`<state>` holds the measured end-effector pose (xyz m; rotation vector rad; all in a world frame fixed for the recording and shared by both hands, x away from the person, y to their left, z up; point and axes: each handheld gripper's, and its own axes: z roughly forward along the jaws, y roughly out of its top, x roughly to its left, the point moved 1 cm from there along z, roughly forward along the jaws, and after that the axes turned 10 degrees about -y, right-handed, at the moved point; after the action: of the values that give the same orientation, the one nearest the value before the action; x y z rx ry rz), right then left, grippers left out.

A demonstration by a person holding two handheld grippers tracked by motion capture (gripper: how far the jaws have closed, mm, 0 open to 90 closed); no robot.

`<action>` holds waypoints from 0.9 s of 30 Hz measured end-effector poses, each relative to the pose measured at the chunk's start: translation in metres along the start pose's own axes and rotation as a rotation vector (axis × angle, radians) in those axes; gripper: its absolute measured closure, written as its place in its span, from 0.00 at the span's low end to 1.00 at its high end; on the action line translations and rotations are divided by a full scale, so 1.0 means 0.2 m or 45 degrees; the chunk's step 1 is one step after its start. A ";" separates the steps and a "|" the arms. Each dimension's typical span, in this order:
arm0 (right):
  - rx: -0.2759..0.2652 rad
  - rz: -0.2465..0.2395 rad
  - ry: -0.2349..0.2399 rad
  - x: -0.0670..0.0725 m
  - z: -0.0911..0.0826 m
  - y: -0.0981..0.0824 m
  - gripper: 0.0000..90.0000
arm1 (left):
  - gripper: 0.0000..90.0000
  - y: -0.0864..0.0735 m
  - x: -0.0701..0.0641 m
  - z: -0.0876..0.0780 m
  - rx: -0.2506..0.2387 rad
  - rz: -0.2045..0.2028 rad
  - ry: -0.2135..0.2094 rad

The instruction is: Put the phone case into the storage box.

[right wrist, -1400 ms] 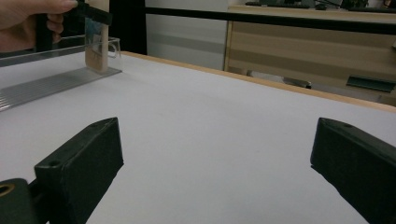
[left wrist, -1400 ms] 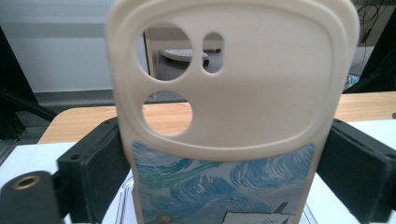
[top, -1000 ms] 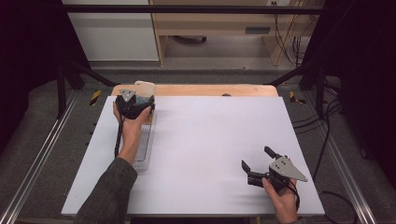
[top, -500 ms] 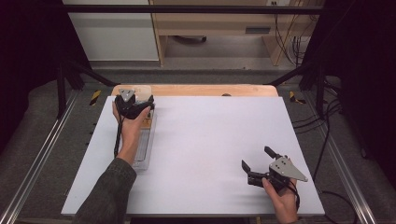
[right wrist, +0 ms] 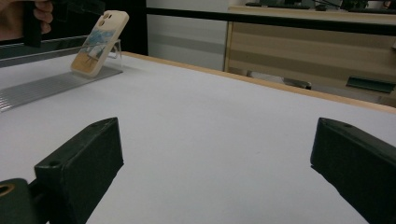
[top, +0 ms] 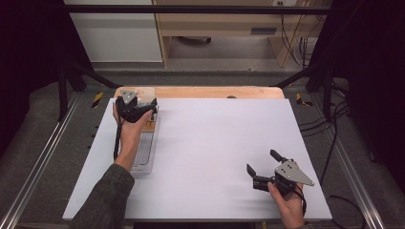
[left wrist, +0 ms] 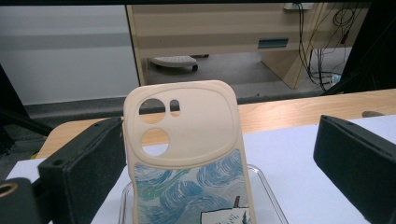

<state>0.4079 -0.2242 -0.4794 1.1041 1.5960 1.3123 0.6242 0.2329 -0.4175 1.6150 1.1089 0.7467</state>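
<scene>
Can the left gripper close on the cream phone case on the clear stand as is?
Probably yes: the left gripper is open, the cream painted-back phone case stands between its fingers, nothing in between.

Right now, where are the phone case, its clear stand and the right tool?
phone case [left wrist: 187, 140], left gripper view, cream back panel
clear stand [right wrist: 42, 86], right gripper view, ribbed base
right tool [top: 266, 168], high view, between its open jaws

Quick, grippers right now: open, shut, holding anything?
Left gripper: open, jaws either side of the phone case, not clamped on it.
Right gripper: open, empty, above the white table.
</scene>
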 end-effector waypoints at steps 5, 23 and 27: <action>0.001 -0.003 -0.001 0.00 0.00 0.00 0.03 | 0.02 0.01 -0.02 -0.03 0.002 0.013 -0.035; -0.003 -0.001 -0.003 0.01 -0.01 0.00 0.03 | 0.03 0.03 -0.12 -0.13 0.025 0.095 -0.100; -0.003 -0.001 -0.003 0.01 -0.01 0.01 0.03 | 0.03 0.04 -0.14 -0.16 0.024 0.108 -0.131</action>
<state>0.4065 -0.2234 -0.4782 1.1031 1.5925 1.3118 0.5889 0.2182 -0.3985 1.7060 0.9818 0.7012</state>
